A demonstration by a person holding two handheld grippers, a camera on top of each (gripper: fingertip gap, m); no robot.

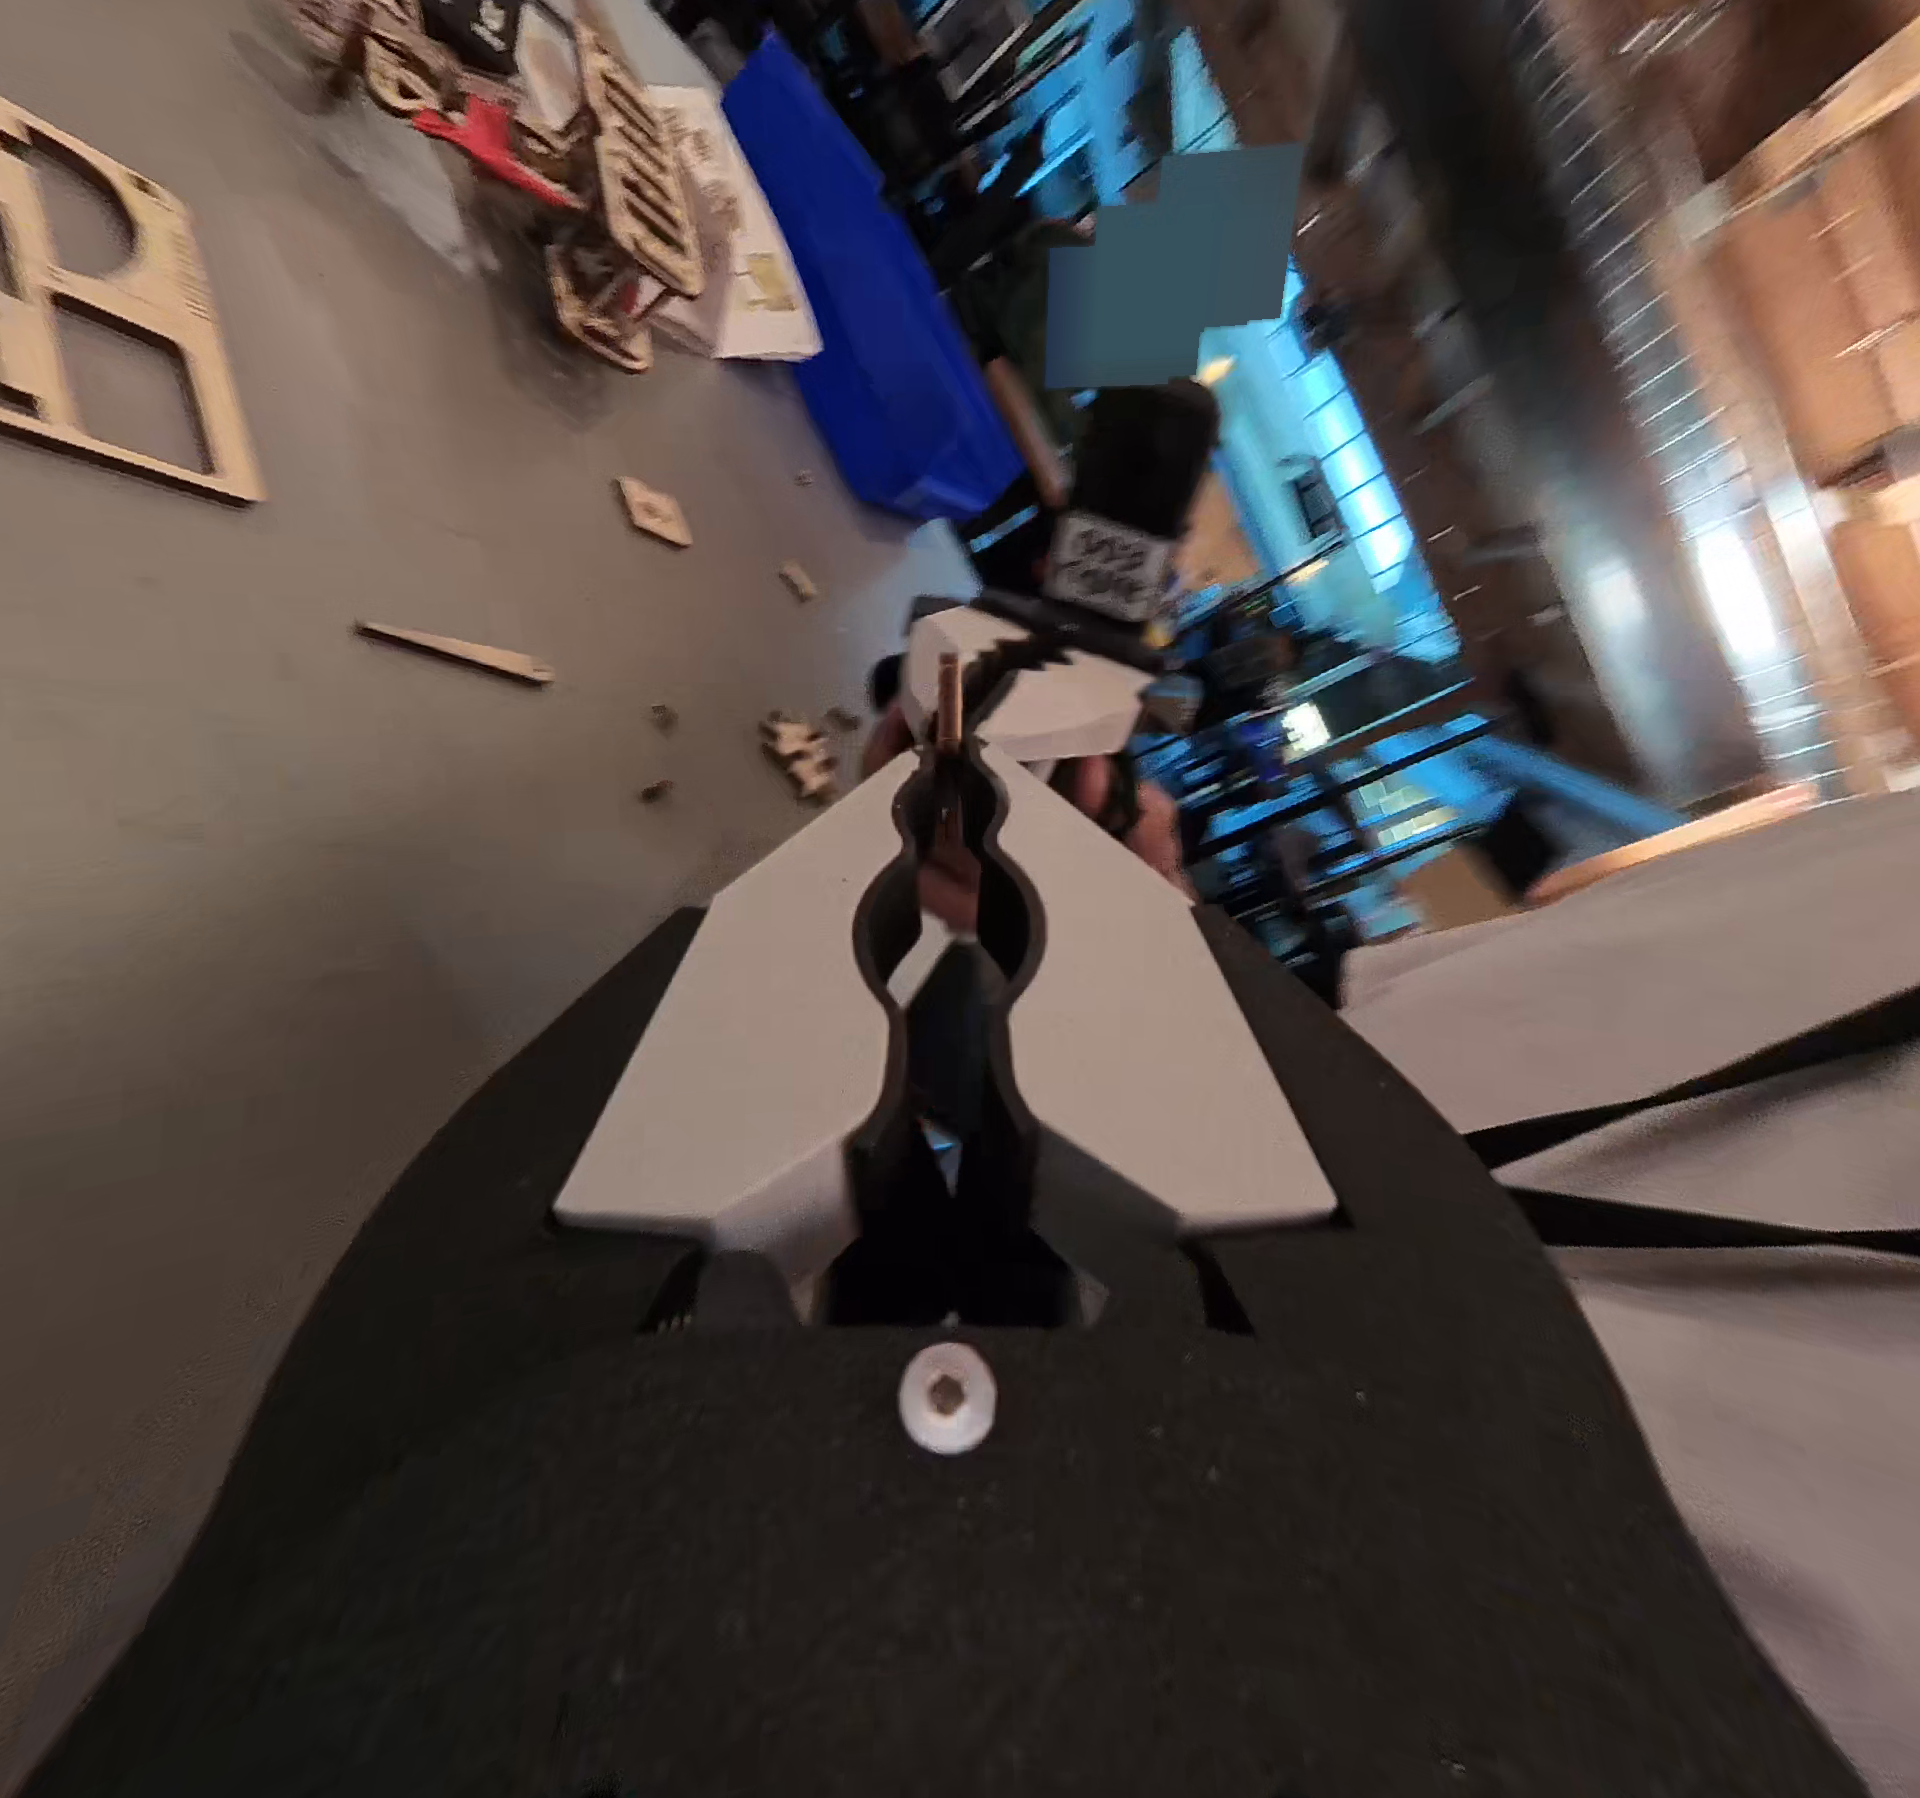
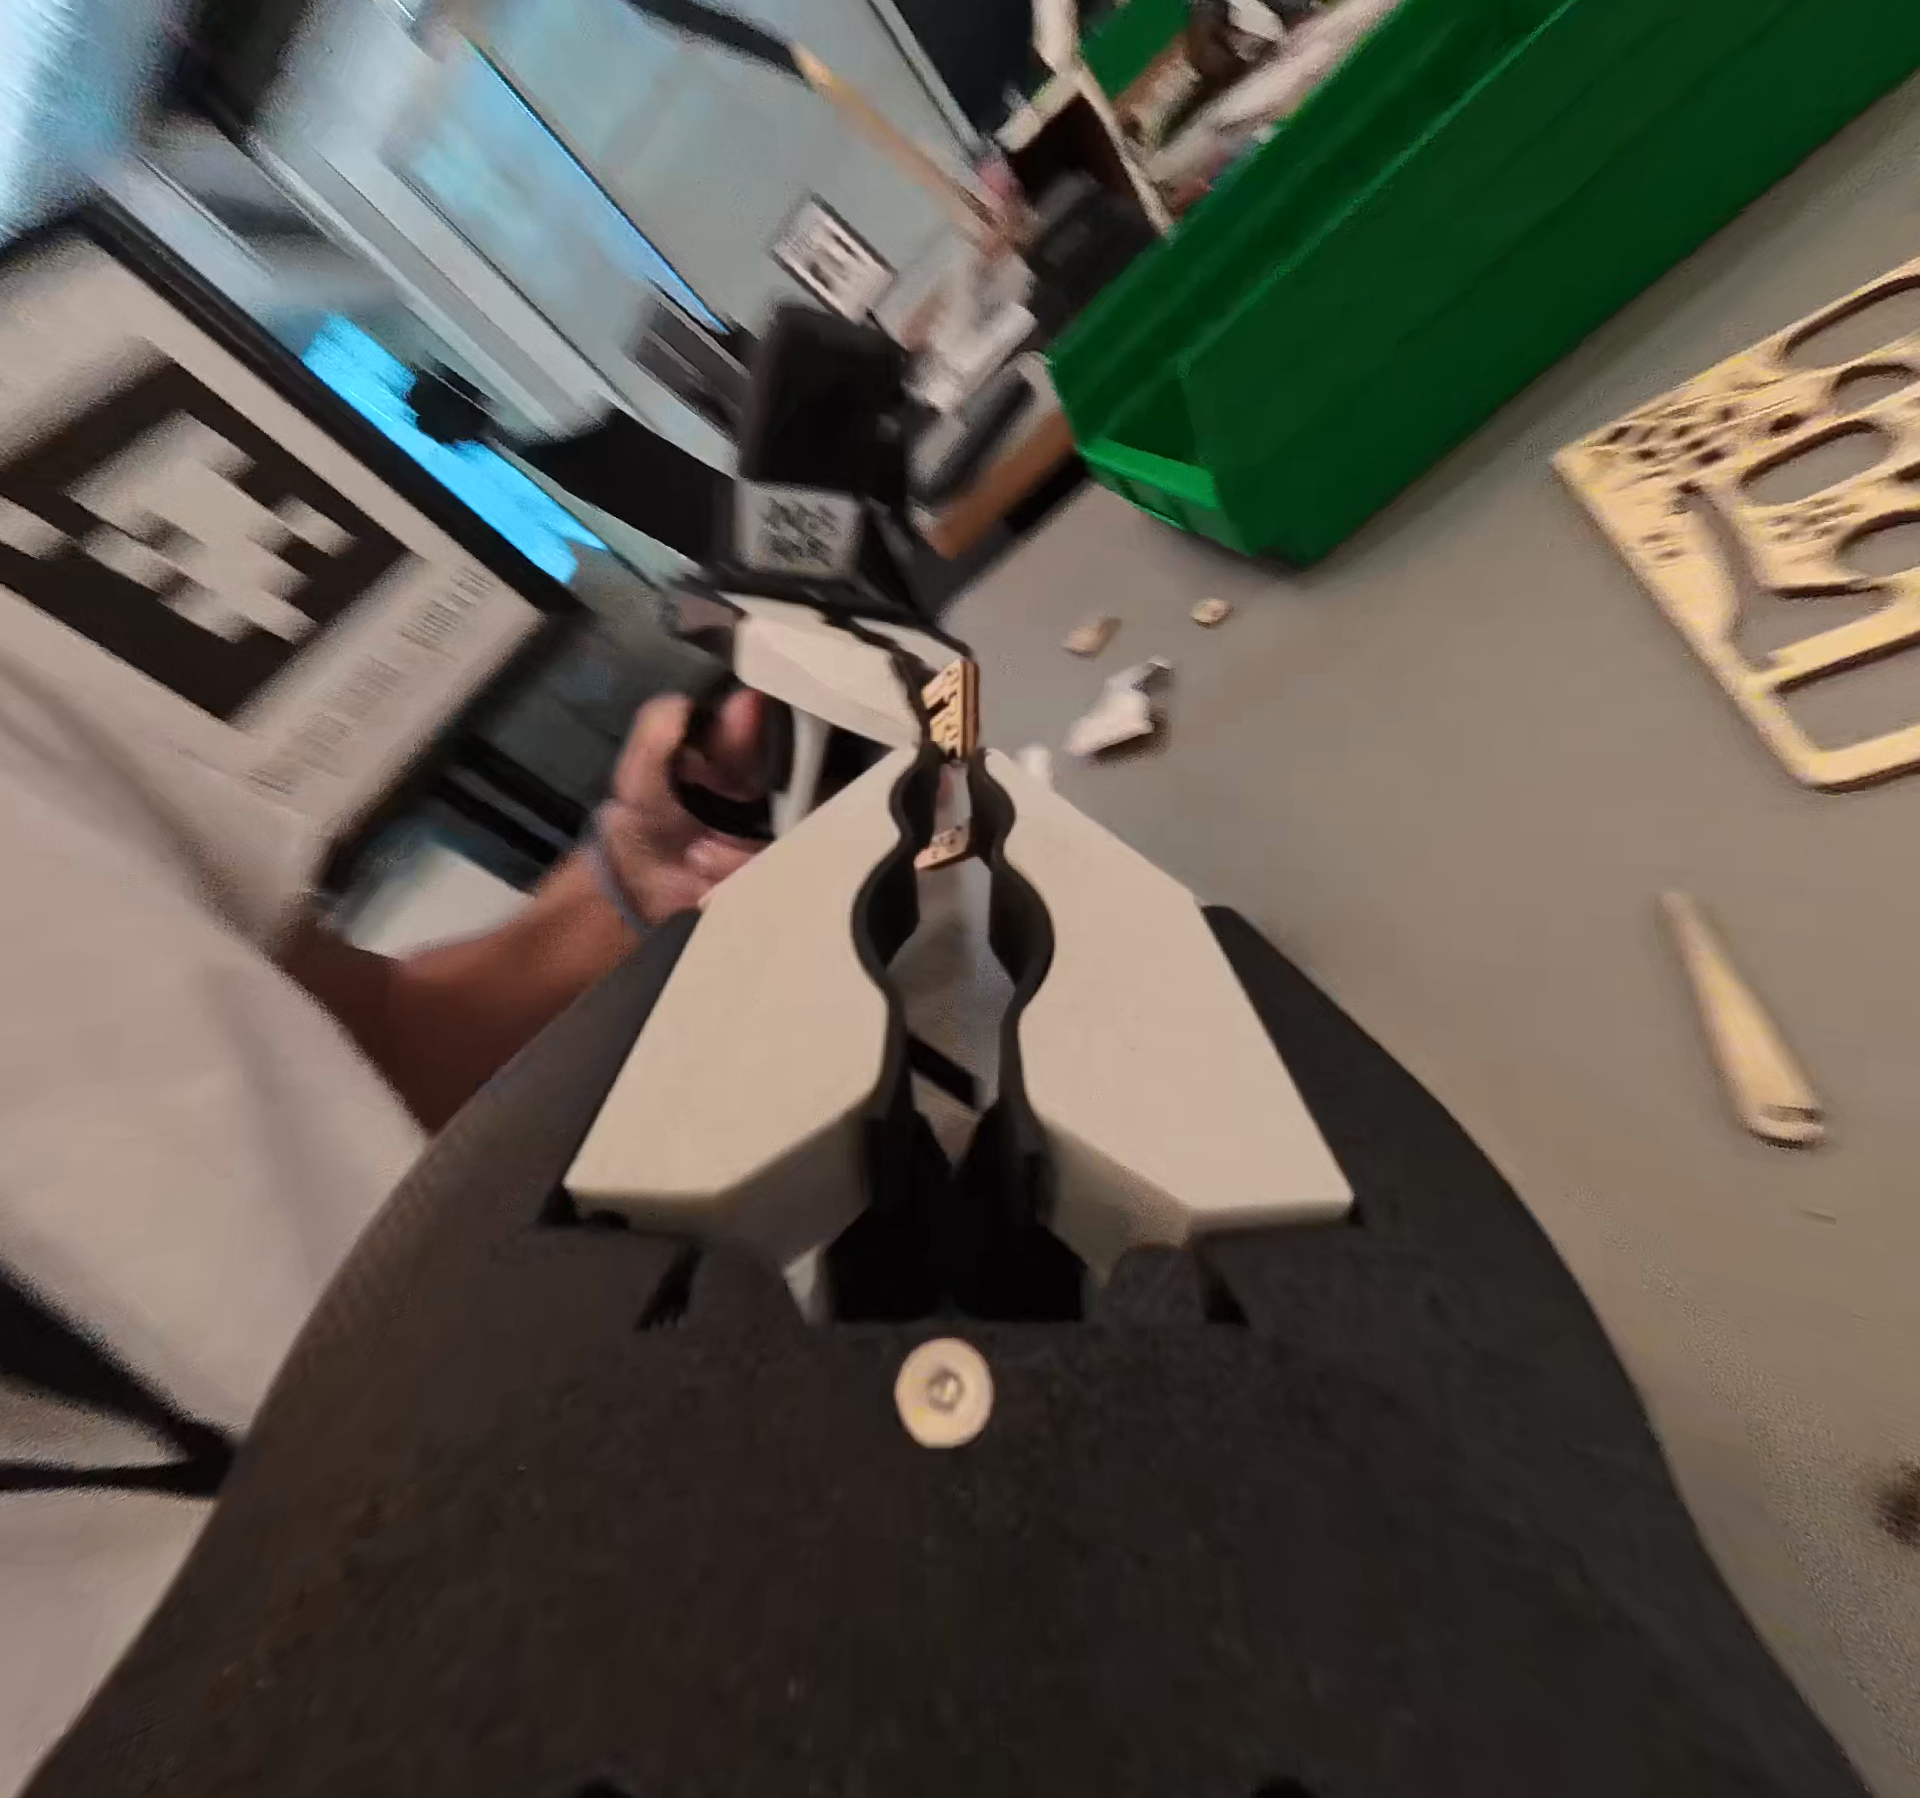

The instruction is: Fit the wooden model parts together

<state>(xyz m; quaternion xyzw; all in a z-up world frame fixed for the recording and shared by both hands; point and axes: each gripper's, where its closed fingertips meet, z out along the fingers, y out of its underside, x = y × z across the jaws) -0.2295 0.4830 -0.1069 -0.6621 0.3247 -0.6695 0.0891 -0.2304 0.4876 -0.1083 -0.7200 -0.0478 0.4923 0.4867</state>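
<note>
In the left wrist view, the left gripper (image 1: 948, 772) has its white fingers drawn together on a thin wooden piece (image 1: 948, 709) that stands edge-on at the tips, raised above the grey table (image 1: 364, 813). Directly beyond, the right gripper (image 1: 977, 699) meets it tip to tip, its fingers also closed around that same spot. On the table lie an emptied wooden sheet (image 1: 114, 325), a narrow wooden strip (image 1: 455, 652), small scraps (image 1: 800, 756) and, farther off, a heap of cut wooden frames (image 1: 613, 190); a blue cloth (image 1: 883, 335) lies past the table edge. In the right wrist view, the right gripper (image 2: 951, 792) is pinched on a small wooden part (image 2: 953, 849) with cut notches, and the left gripper (image 2: 935, 709) opposite clamps a slotted wooden part (image 2: 954, 714) right against it; whether the two parts are already joined cannot be told. A hand (image 2: 686, 813) holds the left gripper's handle. A punched-out sheet (image 2: 1766, 543), a tapered wooden stick (image 2: 1735, 1021) and a green bin (image 2: 1455, 242) sit on the table.
</note>
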